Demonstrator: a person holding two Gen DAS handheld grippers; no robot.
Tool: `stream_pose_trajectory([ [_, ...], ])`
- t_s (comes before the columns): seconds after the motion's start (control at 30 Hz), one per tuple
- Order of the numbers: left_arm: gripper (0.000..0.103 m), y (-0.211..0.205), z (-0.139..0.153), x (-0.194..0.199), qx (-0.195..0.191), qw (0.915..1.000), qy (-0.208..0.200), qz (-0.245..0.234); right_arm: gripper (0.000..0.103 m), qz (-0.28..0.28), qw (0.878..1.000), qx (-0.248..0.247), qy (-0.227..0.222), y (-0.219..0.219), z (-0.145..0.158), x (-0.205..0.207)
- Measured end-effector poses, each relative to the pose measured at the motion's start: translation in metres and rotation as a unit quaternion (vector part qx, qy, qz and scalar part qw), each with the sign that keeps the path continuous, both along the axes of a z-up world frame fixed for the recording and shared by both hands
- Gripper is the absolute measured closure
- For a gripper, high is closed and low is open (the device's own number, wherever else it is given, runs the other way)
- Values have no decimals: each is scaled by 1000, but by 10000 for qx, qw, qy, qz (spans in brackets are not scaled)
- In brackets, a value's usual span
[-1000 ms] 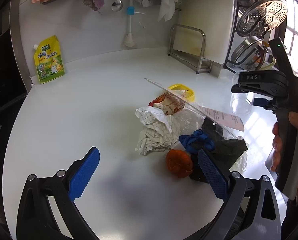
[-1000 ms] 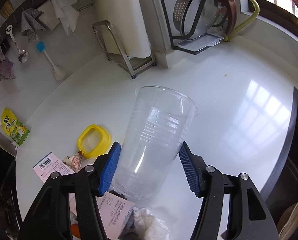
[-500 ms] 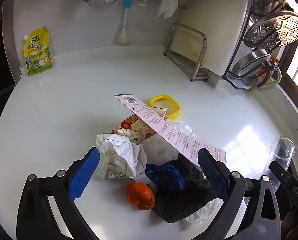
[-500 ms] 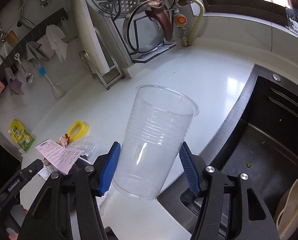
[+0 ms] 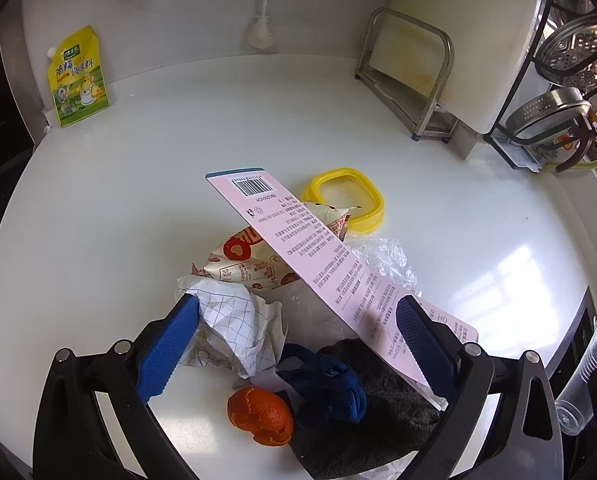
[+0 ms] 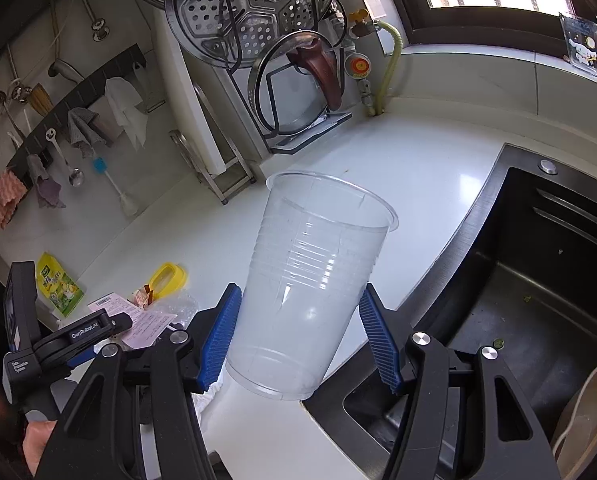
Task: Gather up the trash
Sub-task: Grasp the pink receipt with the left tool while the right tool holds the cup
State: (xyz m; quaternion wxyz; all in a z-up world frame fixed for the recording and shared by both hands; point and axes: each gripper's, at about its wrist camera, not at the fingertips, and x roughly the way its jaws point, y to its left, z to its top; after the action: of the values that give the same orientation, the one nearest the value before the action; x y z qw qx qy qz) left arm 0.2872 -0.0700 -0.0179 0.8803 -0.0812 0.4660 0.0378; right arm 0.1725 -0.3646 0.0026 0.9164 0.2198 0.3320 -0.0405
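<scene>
Your right gripper (image 6: 300, 340) has the clear cup (image 6: 312, 284) pinched between its blue pads (image 6: 220, 334), one on each side of the lower wall. The cup sits tilted, mouth up and away from you, held over the edge where the white counter (image 6: 426, 168) meets the dark sink (image 6: 538, 300).

Your left gripper (image 5: 298, 348) is spread wide and holds nothing. It hangs over the trash pile on the counter. Between its fingers (image 5: 166, 348) lie a crumpled checked paper (image 5: 234, 324), an orange peel (image 5: 260, 416), a blue rag (image 5: 326, 384) and a dark grey cloth (image 5: 382, 420). A long pink receipt (image 5: 310, 256) slants across the pile, its near end just beside the right finger; whether they touch I cannot tell. Under the receipt sit a red-and-white wrapper (image 5: 246, 260) and some clear plastic film (image 5: 382, 260). A yellow lid (image 5: 344, 196) lies just behind the pile.

A yellow pouch (image 5: 78, 78) leans against the back wall, well apart from the trash.
</scene>
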Motion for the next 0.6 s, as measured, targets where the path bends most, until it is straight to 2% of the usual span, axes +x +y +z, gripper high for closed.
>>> stream_pose_trajectory([
  [0.23, 6, -12, 4, 11, 1, 10000, -77, 41, 44, -34, 9999, 79, -95, -3, 4, -5],
  [0.4, 9, -26, 5, 16, 197, 9996, -202, -84, 44, -46, 9999, 95, -100, -3, 5, -5],
  [0.5, 23, -37, 2, 14, 330, 9990, -195, -248, 44, -57, 9999, 119, -97, -4, 4, -5],
  [0.6, 40, -45, -4, 10, 304, 9986, -102, -422, 44, -72, 9998, 127, -103, -5, 4, -5],
])
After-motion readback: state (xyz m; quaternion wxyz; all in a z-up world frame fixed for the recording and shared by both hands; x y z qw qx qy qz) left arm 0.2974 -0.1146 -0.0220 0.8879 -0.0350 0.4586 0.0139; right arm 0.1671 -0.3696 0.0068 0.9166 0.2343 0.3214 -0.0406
